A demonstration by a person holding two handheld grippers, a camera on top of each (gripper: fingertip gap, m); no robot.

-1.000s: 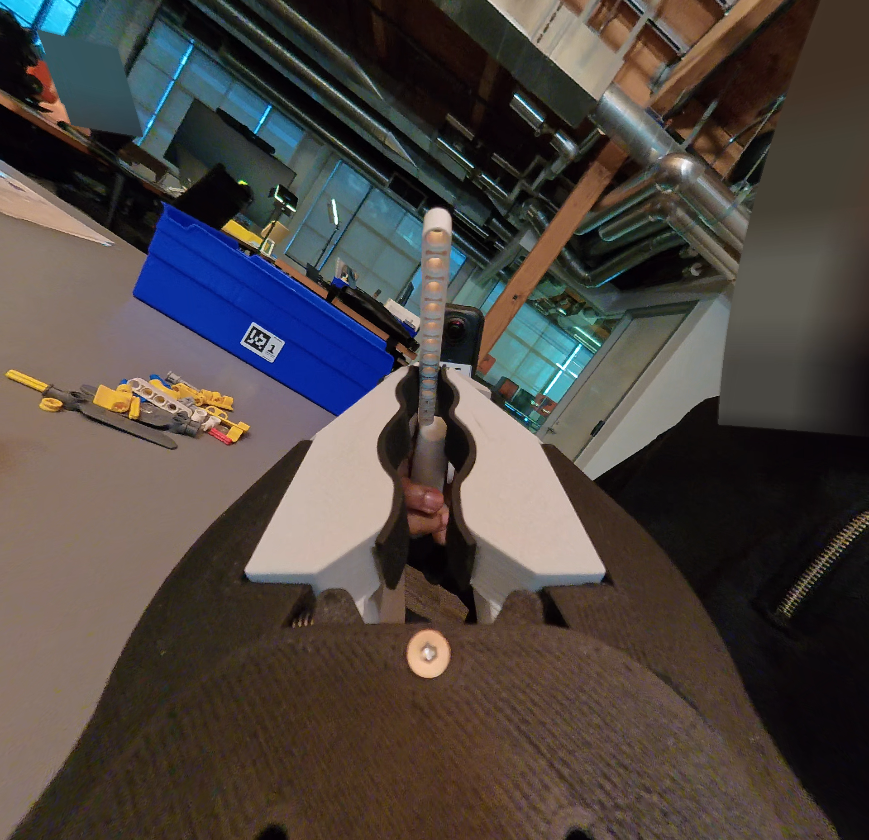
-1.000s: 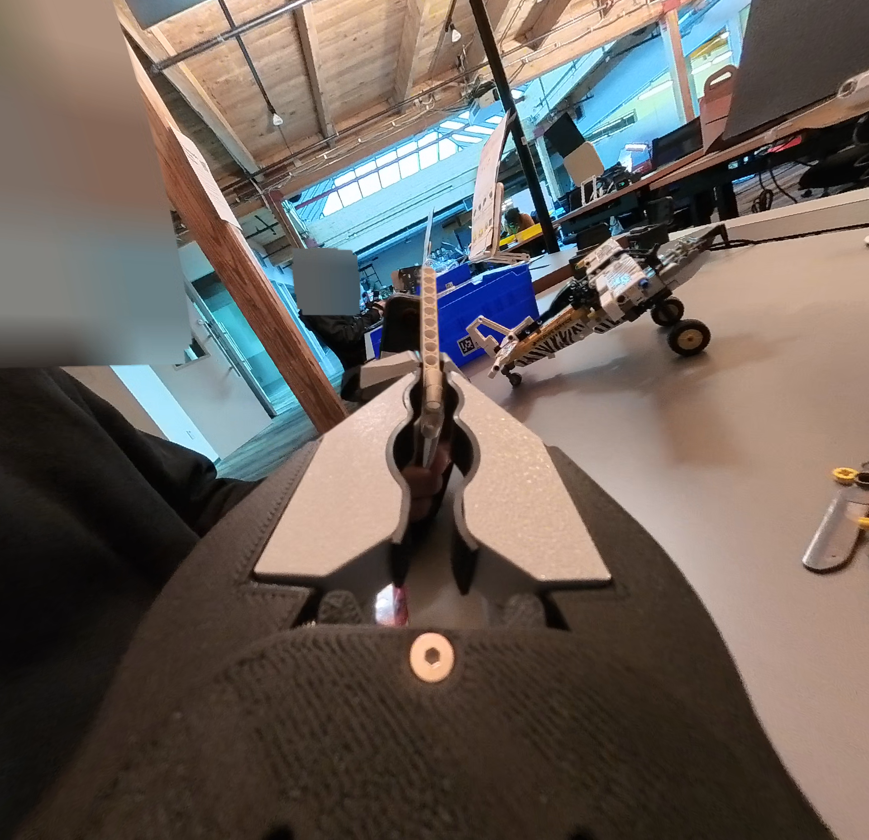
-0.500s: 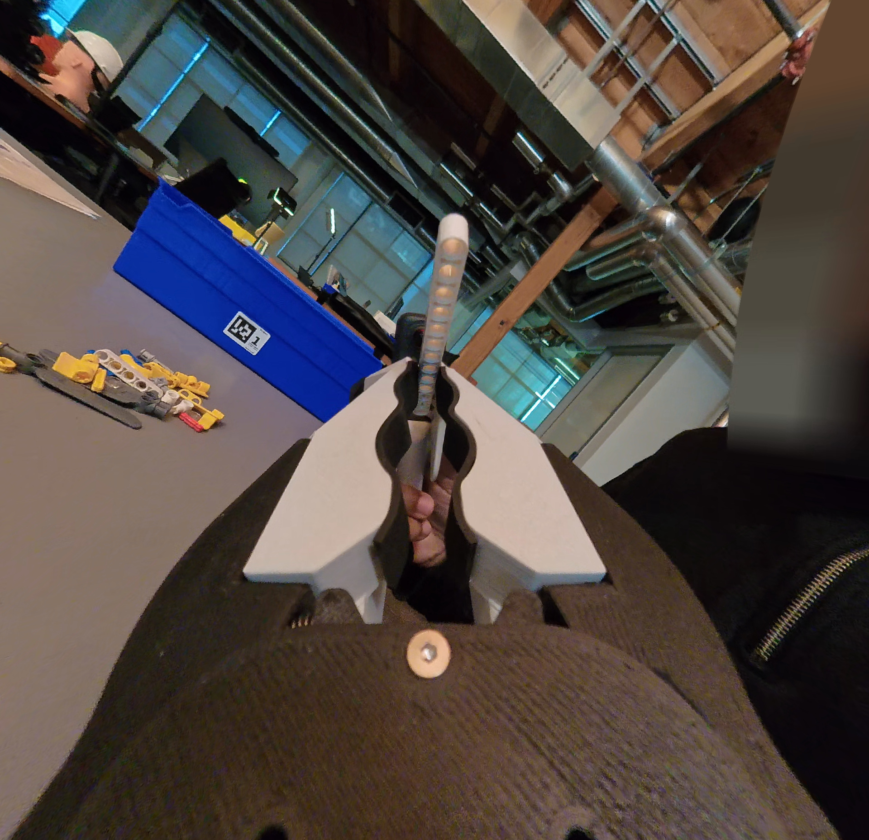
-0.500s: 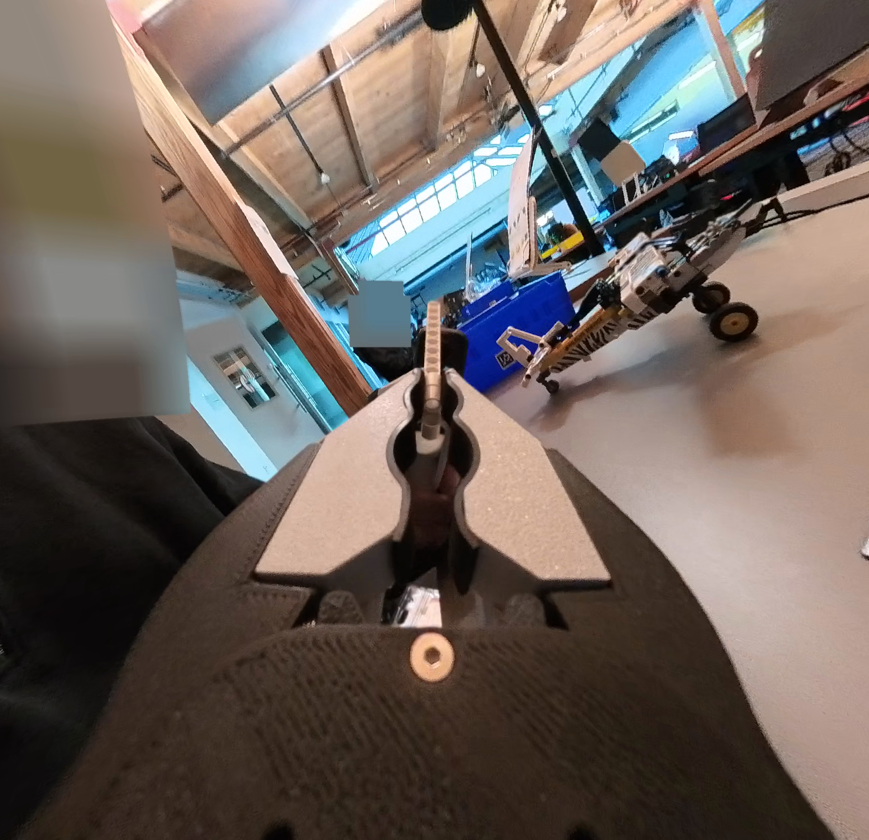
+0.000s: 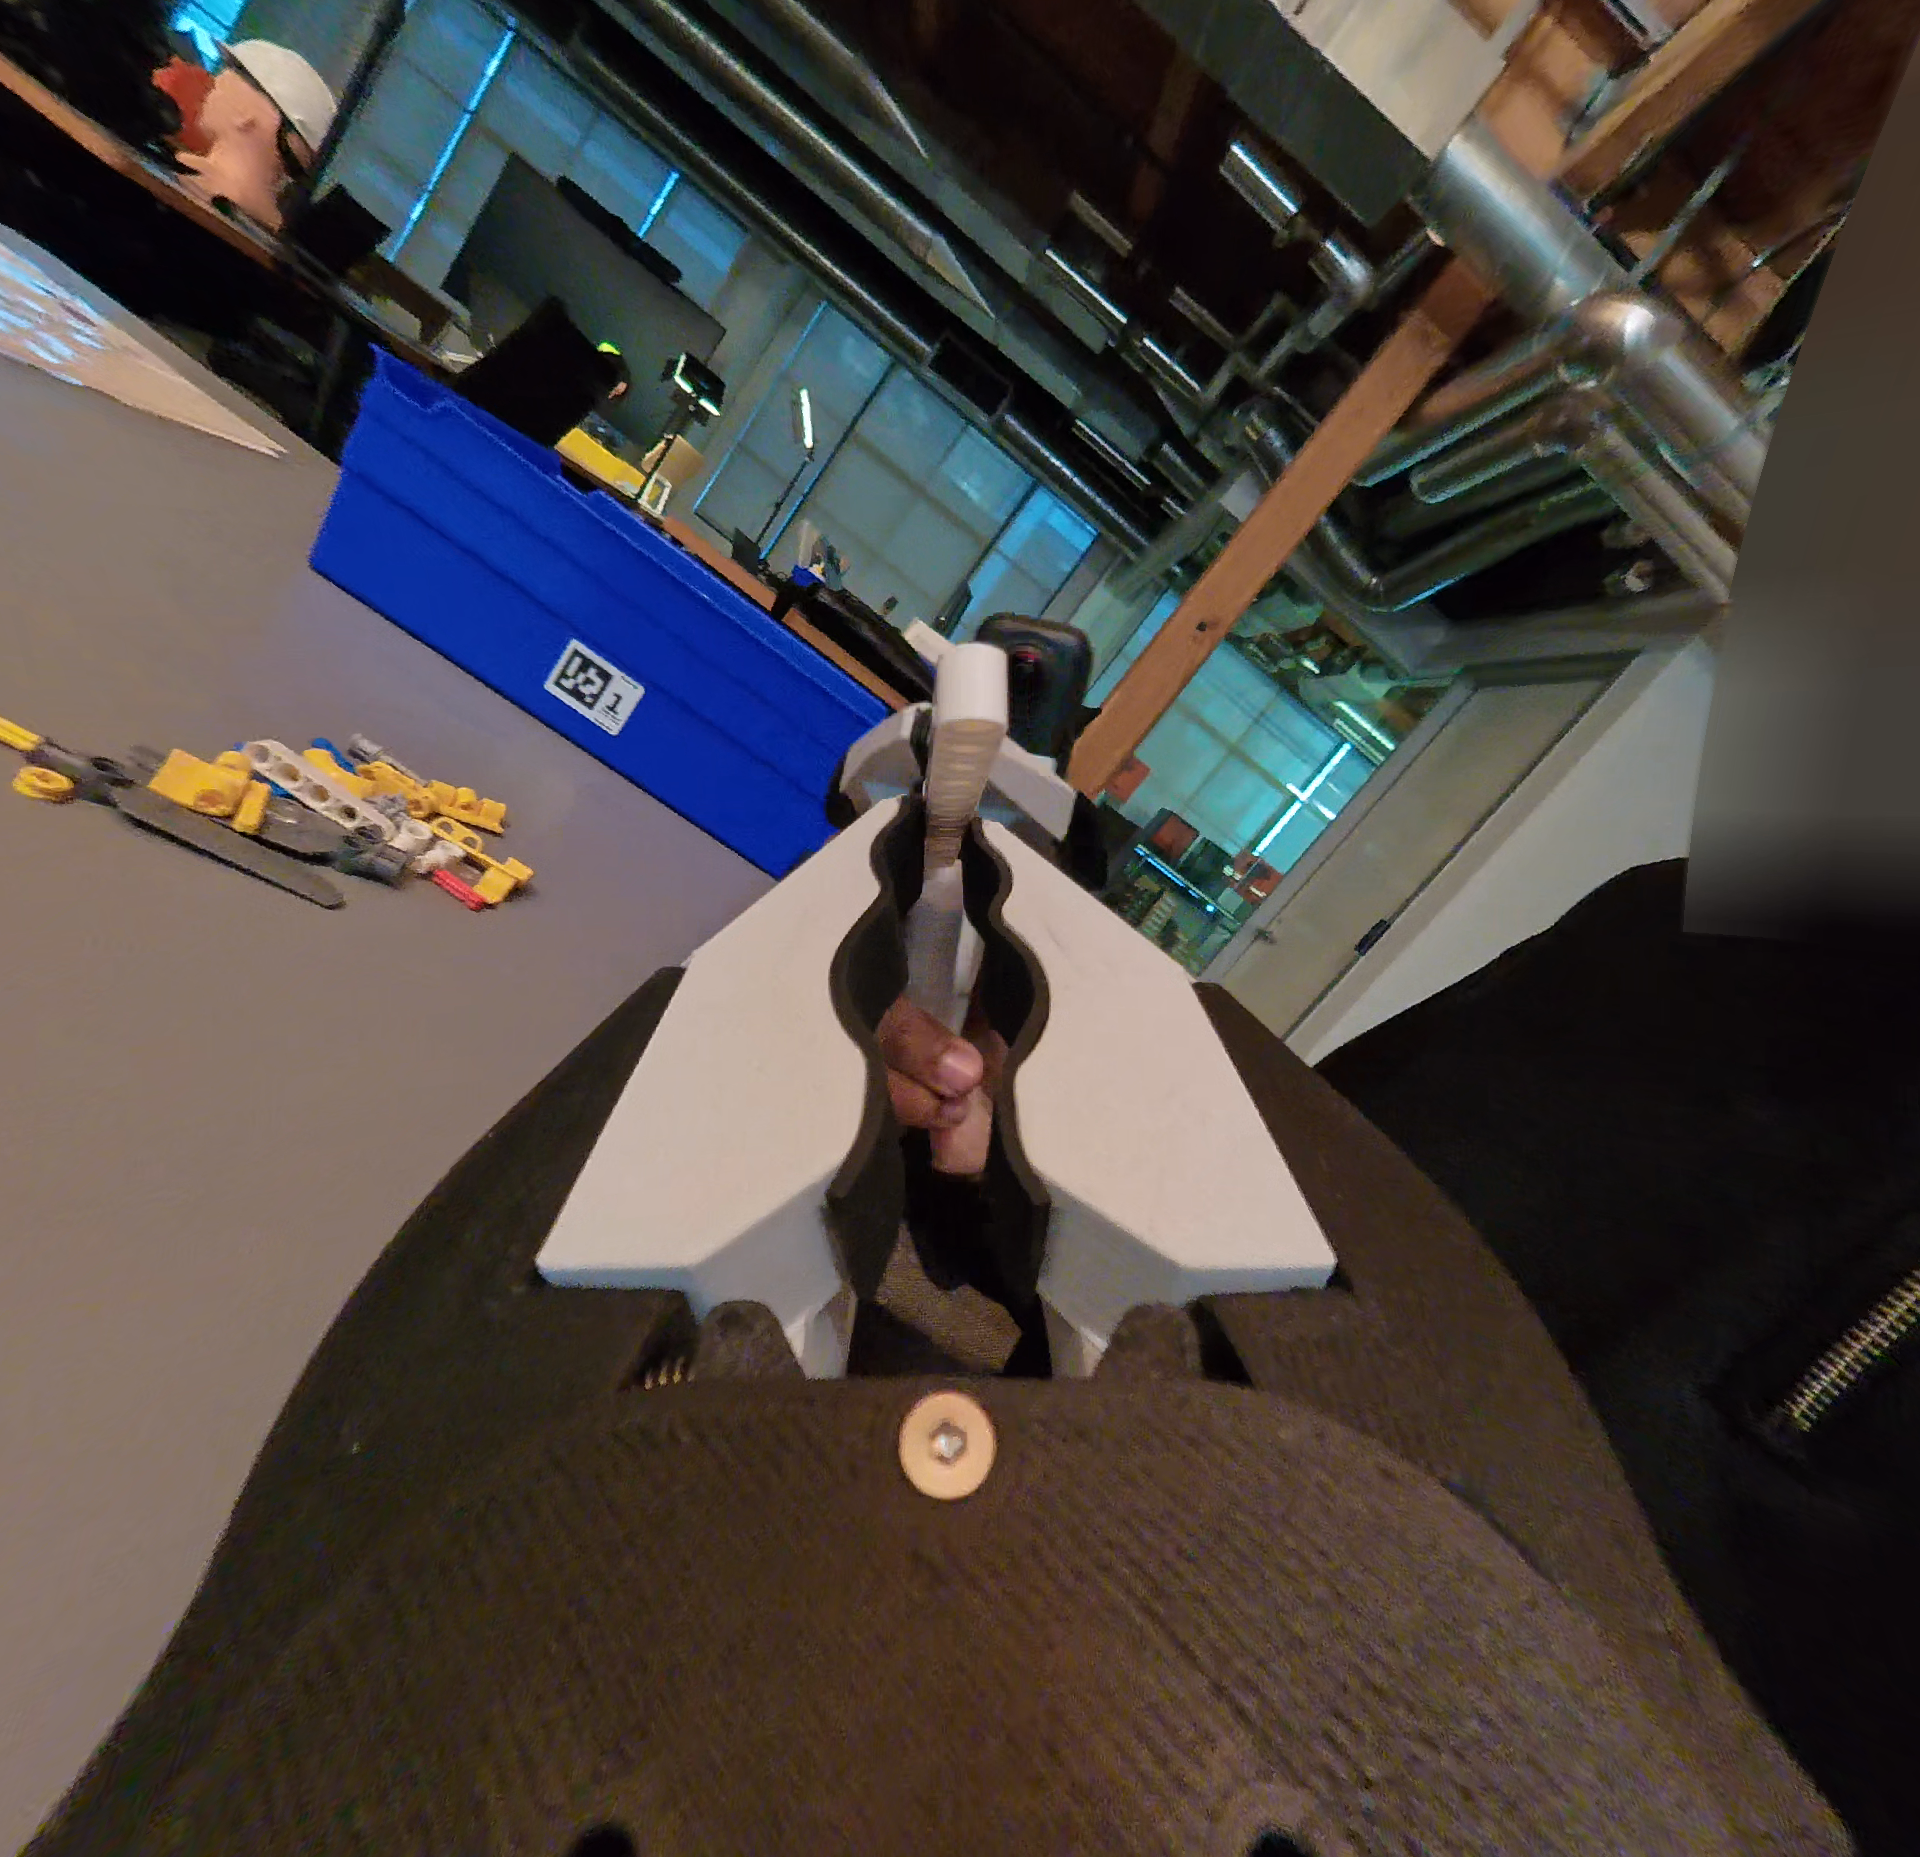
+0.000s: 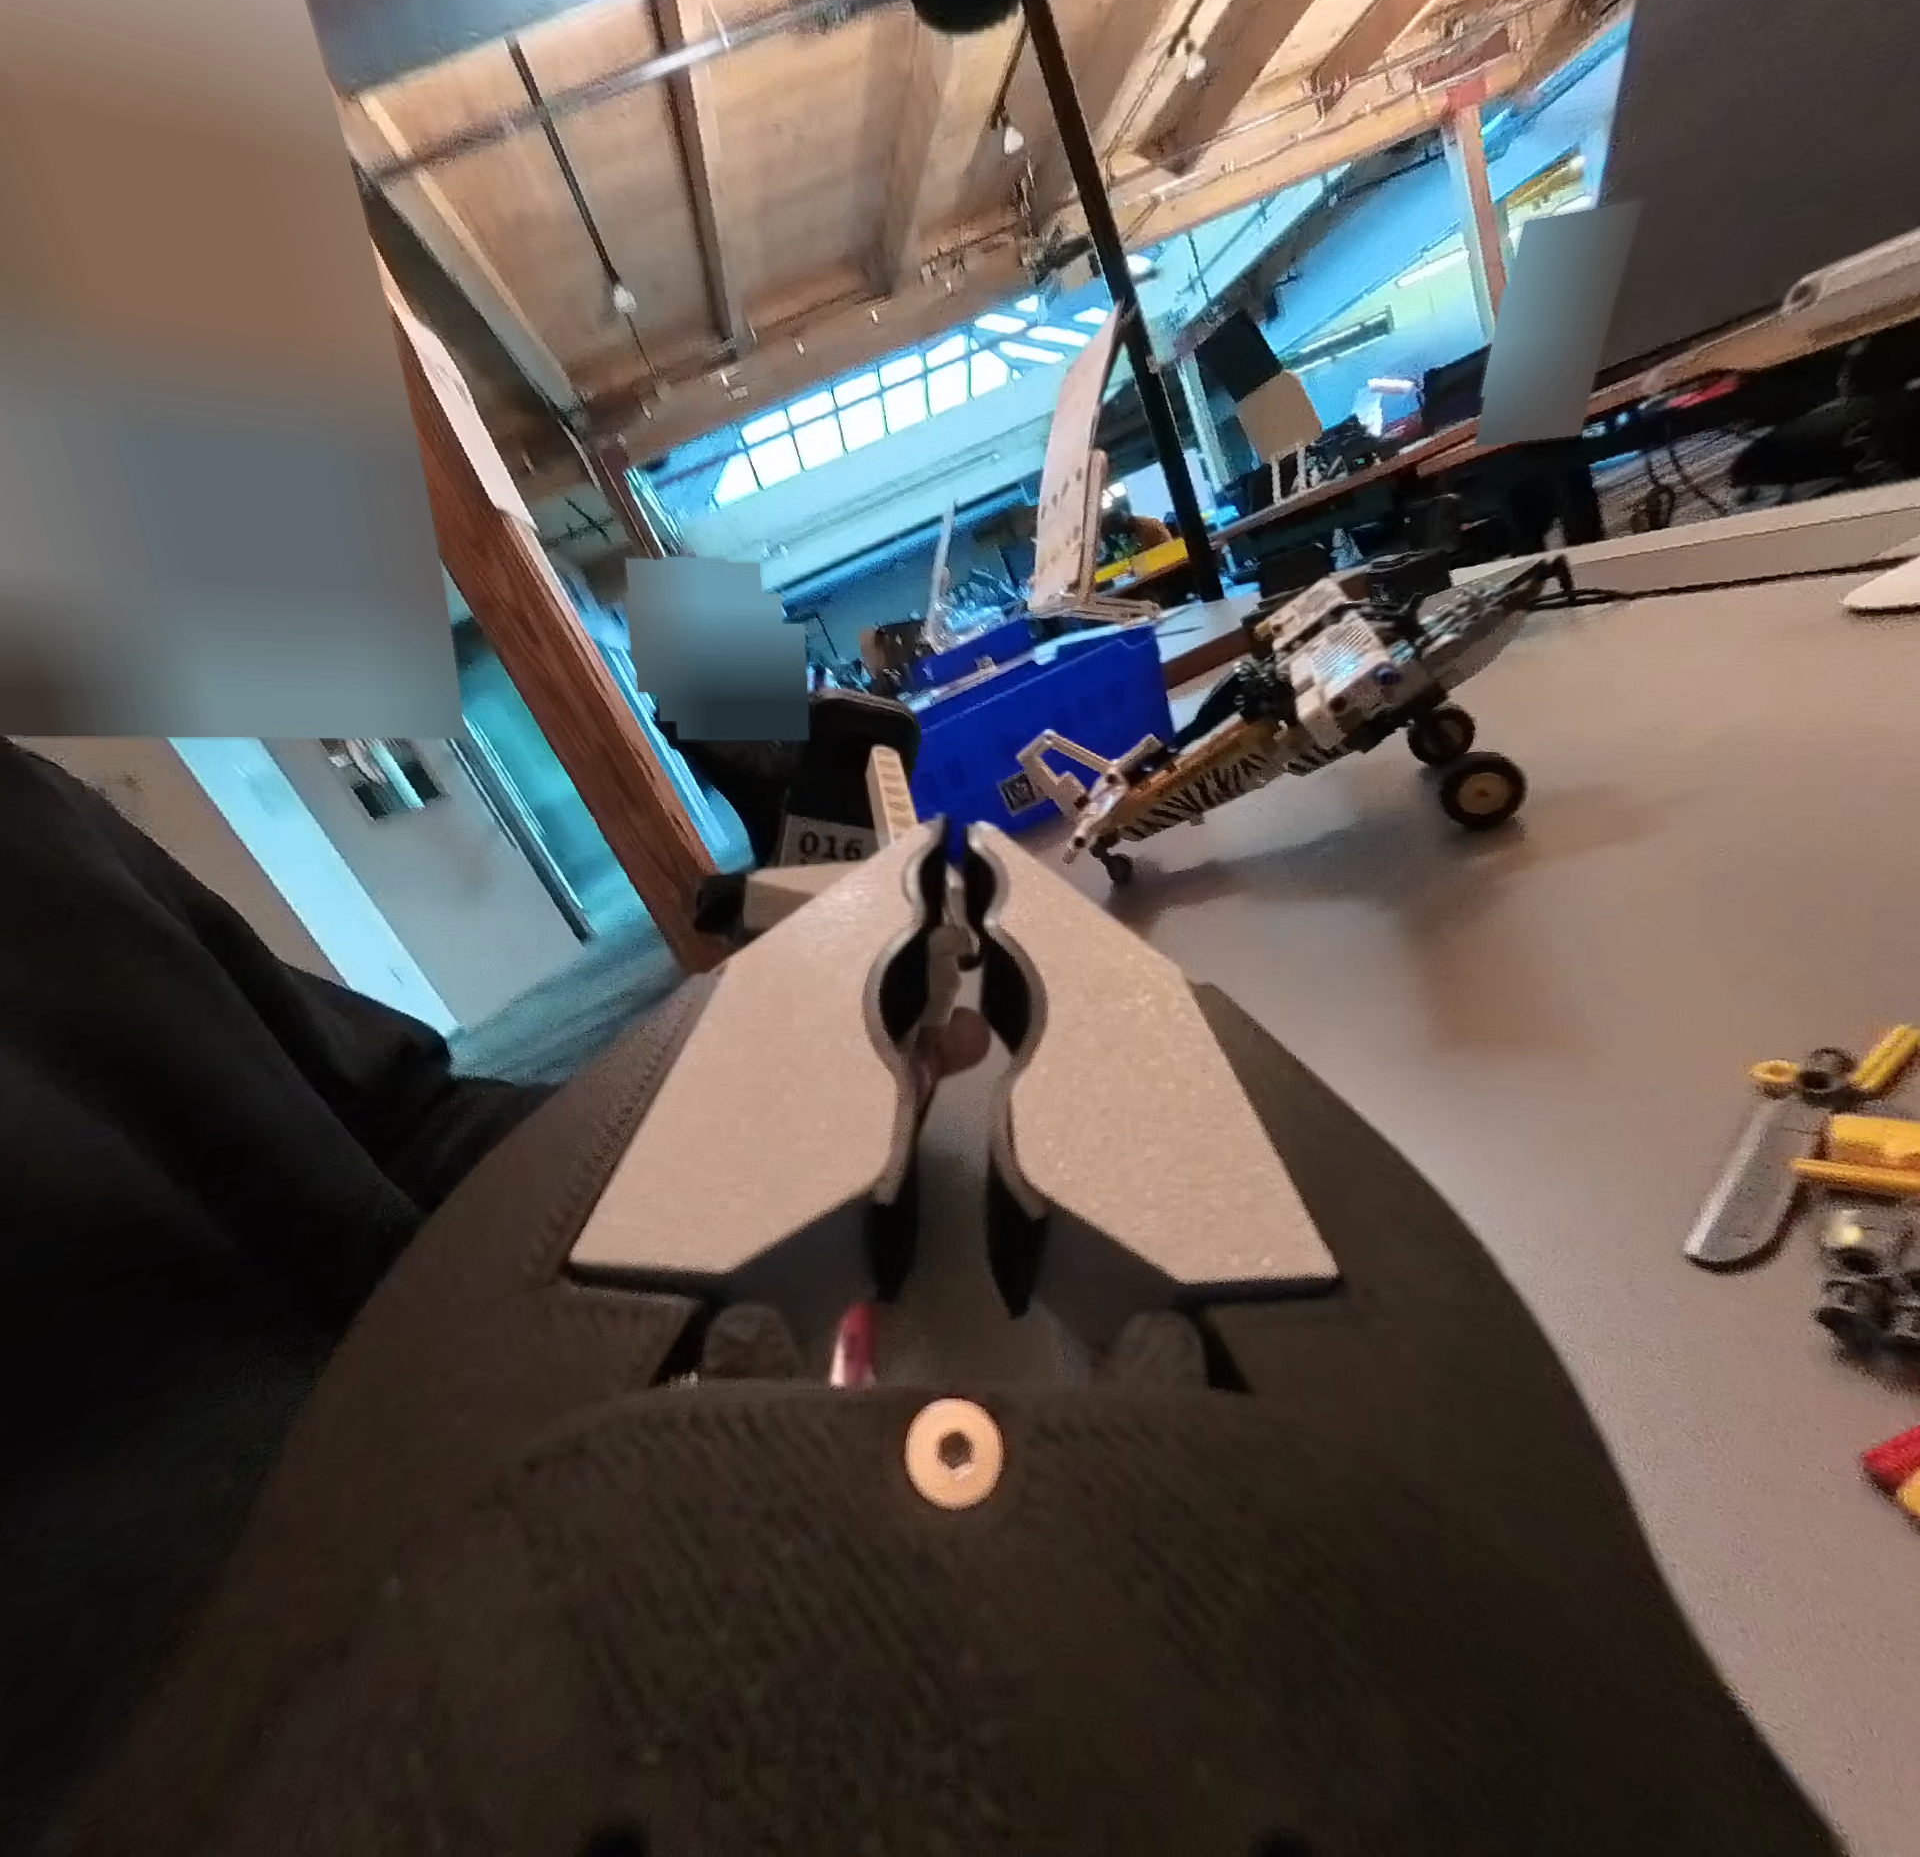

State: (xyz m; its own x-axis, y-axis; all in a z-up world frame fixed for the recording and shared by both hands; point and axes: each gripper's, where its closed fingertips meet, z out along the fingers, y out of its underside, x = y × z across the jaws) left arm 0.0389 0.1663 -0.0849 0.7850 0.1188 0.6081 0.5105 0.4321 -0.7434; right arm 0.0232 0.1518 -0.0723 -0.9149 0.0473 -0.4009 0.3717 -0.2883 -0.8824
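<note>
My left gripper [image 5: 951,820] is shut on a long pale beam with a row of holes [image 5: 961,747], which sticks up out of its tips. The right gripper's white fingers [image 5: 1023,773] show just behind the beam. In the right wrist view my right gripper [image 6: 961,846] has its pads closed together. The beam [image 6: 890,794] stands outside them, just left of its tips, above the left gripper's fingers [image 6: 800,888]. A hand shows through both jaw openings.
A blue bin [image 5: 582,602] stands on the grey table [image 5: 208,1080], with a pile of yellow and grey loose parts [image 5: 312,799] beside it. A wheeled striped model [image 6: 1320,706] stands at the back right, more parts [image 6: 1829,1153] at right. A dark jacket [image 5: 1662,1184] is close by.
Both grippers were shut on the same beam. The right gripper has come off it and closed, and the beam now stands left of its tips. The left gripper keeps the beam.
</note>
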